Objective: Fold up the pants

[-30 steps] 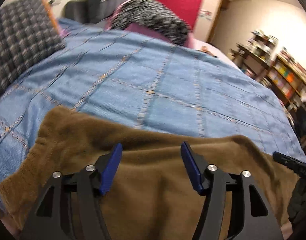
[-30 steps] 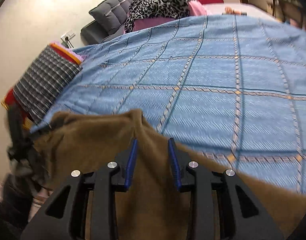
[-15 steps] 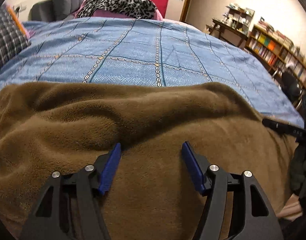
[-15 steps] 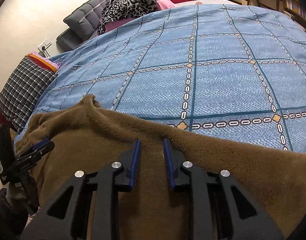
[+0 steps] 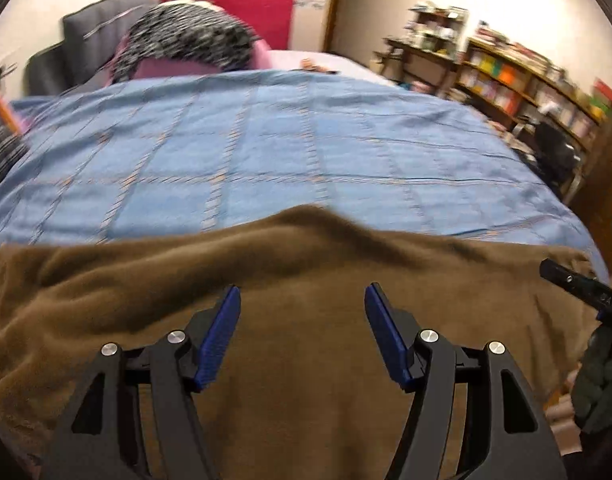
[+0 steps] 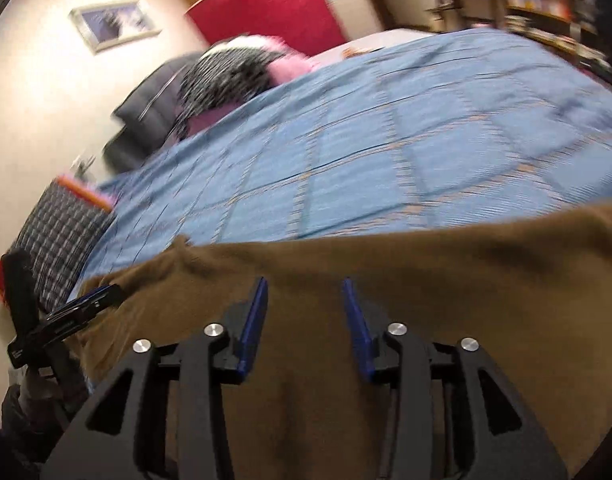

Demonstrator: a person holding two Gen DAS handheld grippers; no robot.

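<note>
- Brown fleece pants lie spread across the near edge of the bed, on the blue checked bedspread, with a ridge of slack along their far edge.
- Left gripper hangs over the middle of the fabric with its jaws wide apart and nothing clamped.
- Right gripper sits over the cloth farther right; its jaws are opening, and the fleece lies under them, not pinched between the blue pads.
- To do this step well, I judge each gripper should settle on a clean edge or corner and pinch a single layer. The cloth should be smoothed flat before it is folded over, so the ridge does not get trapped.
- Compared with a second ago, the right jaws stand wider and no longer pinch the raised fold of fleece.
- Both views have swung sideways and are now blurred; the left jaws are as wide as before.
</note>
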